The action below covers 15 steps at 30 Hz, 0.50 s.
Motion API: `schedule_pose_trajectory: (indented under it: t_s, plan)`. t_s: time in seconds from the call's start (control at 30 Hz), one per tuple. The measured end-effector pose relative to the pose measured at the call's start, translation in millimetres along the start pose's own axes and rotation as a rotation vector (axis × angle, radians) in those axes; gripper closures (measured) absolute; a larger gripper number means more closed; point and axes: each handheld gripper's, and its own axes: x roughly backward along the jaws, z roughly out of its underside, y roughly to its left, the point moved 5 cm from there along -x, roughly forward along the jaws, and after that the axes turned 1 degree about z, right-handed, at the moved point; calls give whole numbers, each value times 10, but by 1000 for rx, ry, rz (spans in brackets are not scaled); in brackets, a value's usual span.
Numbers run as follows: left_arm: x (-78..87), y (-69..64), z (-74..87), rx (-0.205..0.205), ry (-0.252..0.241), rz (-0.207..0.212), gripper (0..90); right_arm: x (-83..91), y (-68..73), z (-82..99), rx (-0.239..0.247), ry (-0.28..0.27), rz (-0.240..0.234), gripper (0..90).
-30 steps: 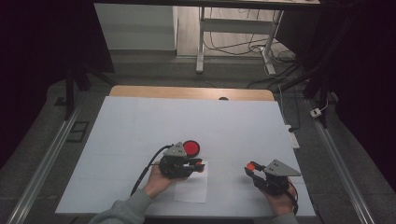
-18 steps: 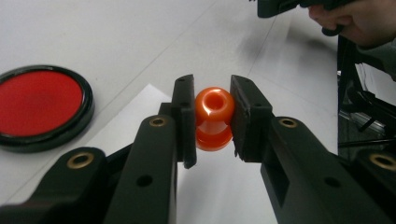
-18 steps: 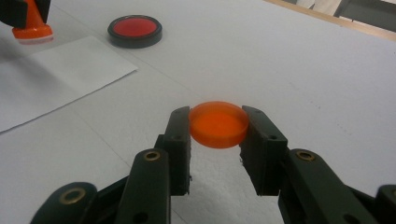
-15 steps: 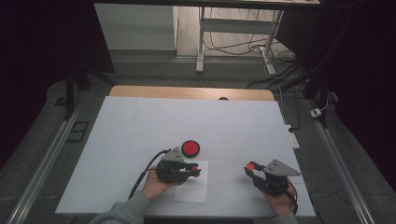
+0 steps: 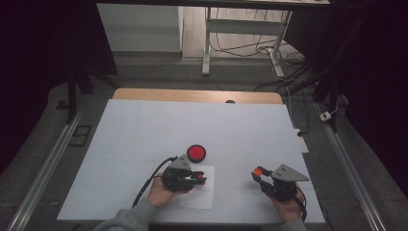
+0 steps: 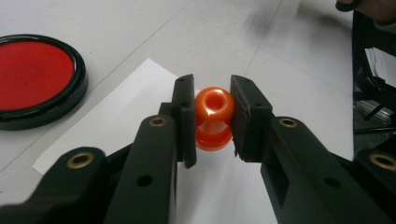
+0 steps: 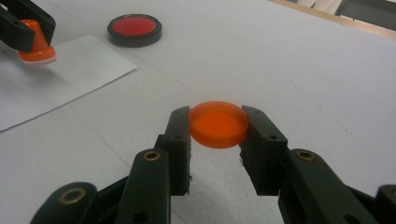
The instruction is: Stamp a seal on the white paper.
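On the white paper sheet (image 5: 198,192) near the front edge, we see the left gripper (image 6: 212,116) clamped on an orange stamp (image 6: 213,119) (base touching paper). Right gripper (image 7: 218,125) grips an orange cap (image 7: 218,124); red ink pad (image 5: 196,153) sits just beyond the sheet.

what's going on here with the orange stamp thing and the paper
A person at the table works a pair of tongs in each hand. The left tongs grip an orange stamp by its knob, base down on the white sheet of paper. The right tongs clamp a flat orange cap just above the table. A red ink pad lies open beside the paper.
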Motion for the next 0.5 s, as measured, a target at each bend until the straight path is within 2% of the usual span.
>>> schedule_pose_trajectory:
  t_s: [0.5]
  plan:
    - [-21, 19, 56, -12, 27, -34, 723, -2, -2, 2, 1, 5, 1, 637]
